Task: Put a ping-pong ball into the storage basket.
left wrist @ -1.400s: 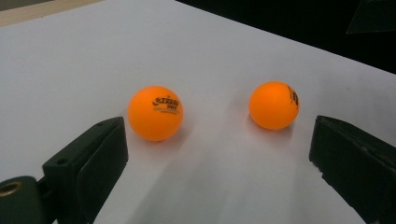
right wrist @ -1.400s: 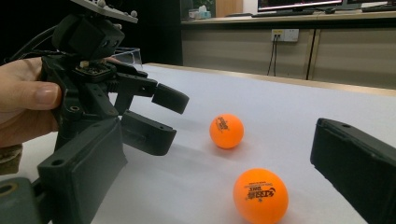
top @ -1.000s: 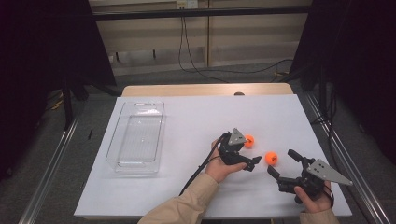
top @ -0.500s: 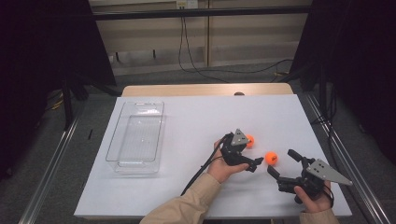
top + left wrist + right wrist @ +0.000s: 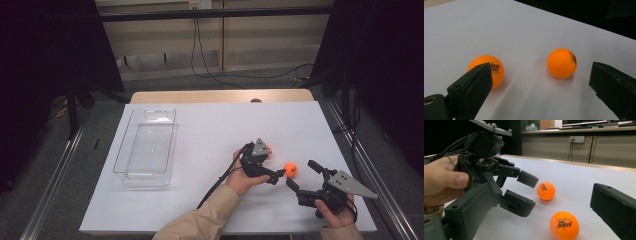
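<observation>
Two orange ping-pong balls lie on the white table. In the high view one ball rests between the two grippers and the other ball peeks out behind the left gripper's grey plate. My left gripper is open and points right. In its own view the left gripper has the nearer ball lying between its jaws, untouched, and the second ball just behind its left jaw. My right gripper is open and aims up-left at the same ball, with the left gripper opposite.
An empty clear plastic tray stands on the left part of the white table. The table's right edge runs close behind the right hand. Cables trail from both grippers toward the front edge.
My left gripper has edged a little to the right, toward the ball between the grippers. The right gripper and both balls have stayed put.
</observation>
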A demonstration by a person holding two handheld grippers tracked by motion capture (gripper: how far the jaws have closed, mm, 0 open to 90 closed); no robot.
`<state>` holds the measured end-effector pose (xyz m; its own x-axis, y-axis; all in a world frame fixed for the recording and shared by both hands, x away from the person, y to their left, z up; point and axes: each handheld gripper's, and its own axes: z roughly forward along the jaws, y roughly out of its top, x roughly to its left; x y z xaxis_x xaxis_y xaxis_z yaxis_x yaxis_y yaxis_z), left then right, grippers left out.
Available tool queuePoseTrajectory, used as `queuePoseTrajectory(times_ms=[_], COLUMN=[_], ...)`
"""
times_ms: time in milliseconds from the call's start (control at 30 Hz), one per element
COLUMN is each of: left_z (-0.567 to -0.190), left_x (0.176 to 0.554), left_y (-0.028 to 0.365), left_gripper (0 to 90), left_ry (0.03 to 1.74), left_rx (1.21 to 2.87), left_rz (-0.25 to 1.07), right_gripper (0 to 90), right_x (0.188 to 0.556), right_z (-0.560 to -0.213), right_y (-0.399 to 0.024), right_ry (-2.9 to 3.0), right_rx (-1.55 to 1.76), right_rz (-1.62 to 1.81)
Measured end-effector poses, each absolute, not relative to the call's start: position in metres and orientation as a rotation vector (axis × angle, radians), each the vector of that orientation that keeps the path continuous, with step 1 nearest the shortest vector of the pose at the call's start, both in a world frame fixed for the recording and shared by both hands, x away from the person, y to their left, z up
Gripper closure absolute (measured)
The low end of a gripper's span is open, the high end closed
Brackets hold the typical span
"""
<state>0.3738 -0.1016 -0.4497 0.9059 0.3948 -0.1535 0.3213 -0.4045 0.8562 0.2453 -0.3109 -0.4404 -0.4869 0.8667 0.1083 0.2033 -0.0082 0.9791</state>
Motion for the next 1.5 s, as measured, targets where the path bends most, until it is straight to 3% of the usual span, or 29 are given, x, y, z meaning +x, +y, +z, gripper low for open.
queuePoseTrajectory(times_ms=[833,1500], left_z=[-0.452,-0.453], left_x=[0.375,0.373], left_y=[-0.113,-0.126], left_gripper=[12.9,13.0], left_ry=[0.449,0.426], left_rx=[2.034,2.076], left_rz=[0.062,0.081], right_gripper=[2.6,2.7], right_x=[0.246,0.245], right_z=[-0.441,-0.440], right_y=[-0.311,-0.311], right_ry=[1.715,1.723], right_rx=[1.112,1.106], right_rz=[1.540,1.539])
